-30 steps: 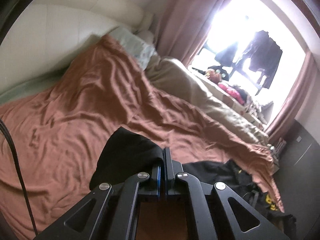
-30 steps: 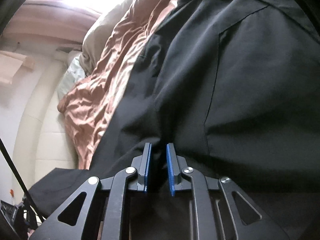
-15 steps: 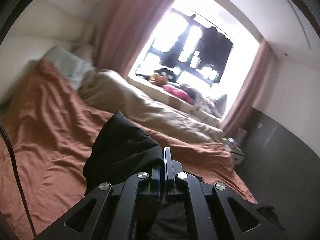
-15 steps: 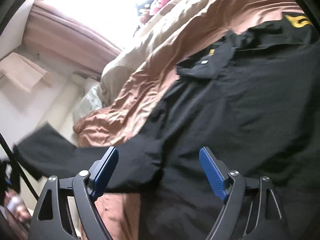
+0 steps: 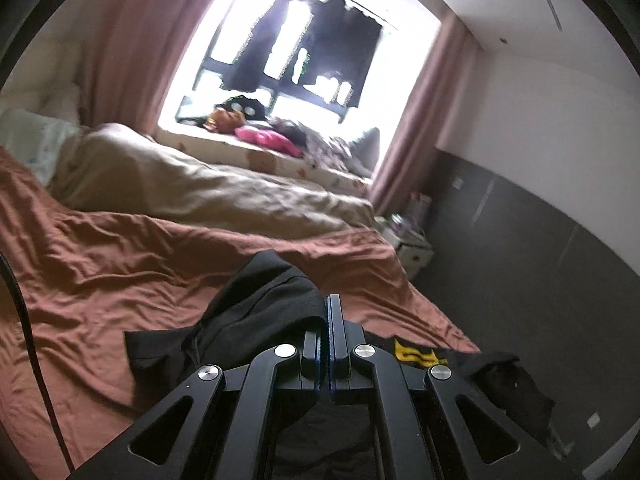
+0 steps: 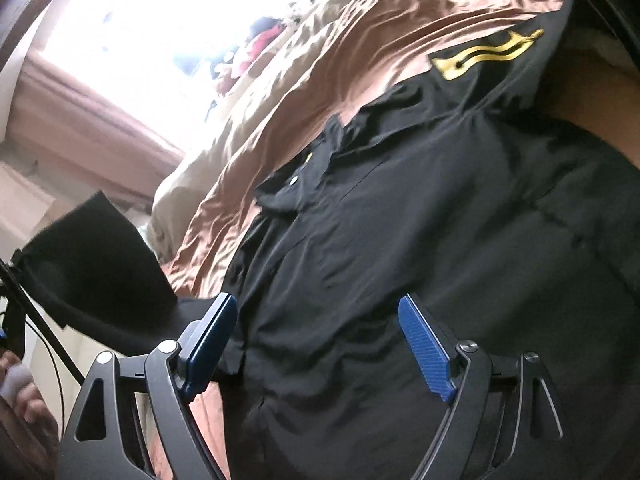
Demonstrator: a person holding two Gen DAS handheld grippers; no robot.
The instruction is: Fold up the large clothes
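At the left, the left gripper (image 5: 328, 344) has its jaws pressed together on a fold of the black shirt (image 6: 420, 240), and this pinched part (probably a sleeve or a side edge) is lifted above the brown bedsheet (image 5: 120, 272). The rest of the shirt lies flat on the sheet toward the right, its collar (image 6: 296, 184) pointing to the window side and its yellow print (image 6: 488, 58) at the far end. Over this body part, the right gripper (image 6: 316, 344) has its jaws spread wide with nothing between the pads; they have just been opening. I judge that the held part must travel rightward across the body, so the left hand is the nearer one.
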